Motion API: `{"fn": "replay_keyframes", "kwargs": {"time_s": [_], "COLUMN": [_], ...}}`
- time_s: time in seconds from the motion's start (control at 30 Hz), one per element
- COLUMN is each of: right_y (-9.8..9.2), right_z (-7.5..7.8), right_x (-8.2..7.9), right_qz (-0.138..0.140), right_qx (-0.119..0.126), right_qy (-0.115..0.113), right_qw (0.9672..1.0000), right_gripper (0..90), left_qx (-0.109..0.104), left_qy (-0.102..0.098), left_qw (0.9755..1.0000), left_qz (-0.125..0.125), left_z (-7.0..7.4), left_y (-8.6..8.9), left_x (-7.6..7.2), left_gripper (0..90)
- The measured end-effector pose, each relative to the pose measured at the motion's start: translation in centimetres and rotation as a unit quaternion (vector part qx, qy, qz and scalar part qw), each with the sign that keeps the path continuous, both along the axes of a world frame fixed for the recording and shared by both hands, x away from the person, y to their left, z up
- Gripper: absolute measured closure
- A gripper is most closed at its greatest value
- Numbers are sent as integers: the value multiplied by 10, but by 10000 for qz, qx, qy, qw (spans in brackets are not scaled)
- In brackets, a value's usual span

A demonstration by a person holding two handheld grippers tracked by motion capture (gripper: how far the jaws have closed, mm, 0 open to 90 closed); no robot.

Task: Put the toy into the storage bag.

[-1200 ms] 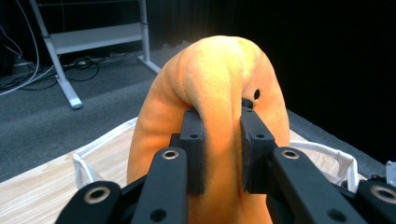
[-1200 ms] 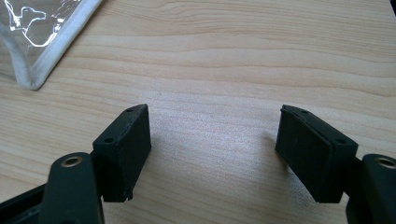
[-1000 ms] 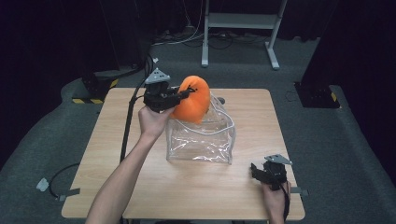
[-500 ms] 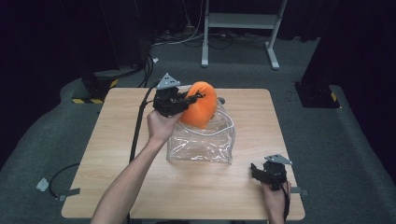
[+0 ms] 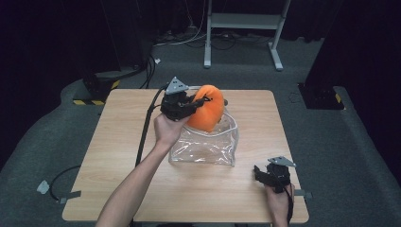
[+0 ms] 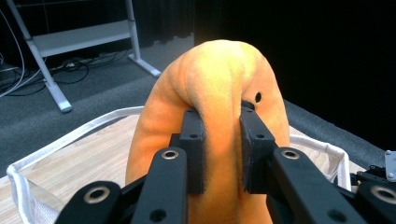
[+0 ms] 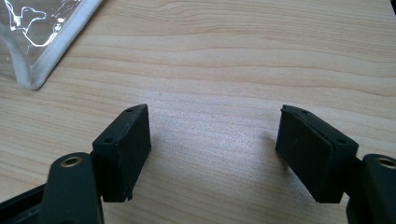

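L gripper [image 5: 201, 101] pinching orange plush toy [image 5: 208, 113], held over clear bag [image 5: 205, 146] mouth, prob. to drop in | R gripper [image 5: 265, 174] spread, idle on table [image 5: 118, 151] near bag corner

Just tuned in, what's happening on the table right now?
A person is working with a gripper in each hand. The left gripper is shut on an orange plush toy, pinching a fold of it, and holds it over the open top of a clear plastic bag standing mid-table. The toy is not yet down inside the bag. The right gripper rests low over bare wood of the table, jaws open and empty, near the front right corner.
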State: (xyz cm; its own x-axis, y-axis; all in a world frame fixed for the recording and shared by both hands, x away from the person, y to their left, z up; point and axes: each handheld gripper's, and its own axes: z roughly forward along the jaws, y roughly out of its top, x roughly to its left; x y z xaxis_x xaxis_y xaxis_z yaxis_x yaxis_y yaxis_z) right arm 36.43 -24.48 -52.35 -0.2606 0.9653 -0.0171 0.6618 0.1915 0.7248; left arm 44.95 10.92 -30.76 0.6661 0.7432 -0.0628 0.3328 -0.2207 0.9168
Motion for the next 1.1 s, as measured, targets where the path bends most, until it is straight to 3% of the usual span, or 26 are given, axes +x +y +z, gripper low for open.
{"fn": "replay_keyframes", "kwargs": {"time_s": [0.23,0.43,0.8,0.93,1.1], "right_y": [0,0,0,0,0], "right_z": [0,0,0,0,0], "right_x": [0,0,0,0,0], "right_qz": [3,3,4,5,0], "right_qx": [-1,0,1,0,-7], "right_qy": [-1,0,1,0,-3], "right_qw": [10000,10000,10000,10000,10000], "right_gripper": [259,259,259,259,258], "left_qx": [29,-30,358,278,404], "left_qy": [-38,56,160,259,349], "left_qw": [10000,10000,9992,9992,9983], "left_qz": [17,11,-123,-160,-234], "left_z": [-1,-4,-11,-19,-27], "left_y": [-1,-2,-8,-12,-19], "left_x": [-1,1,-4,-4,-5], "left_gripper": [742,741,727,721,719]}}
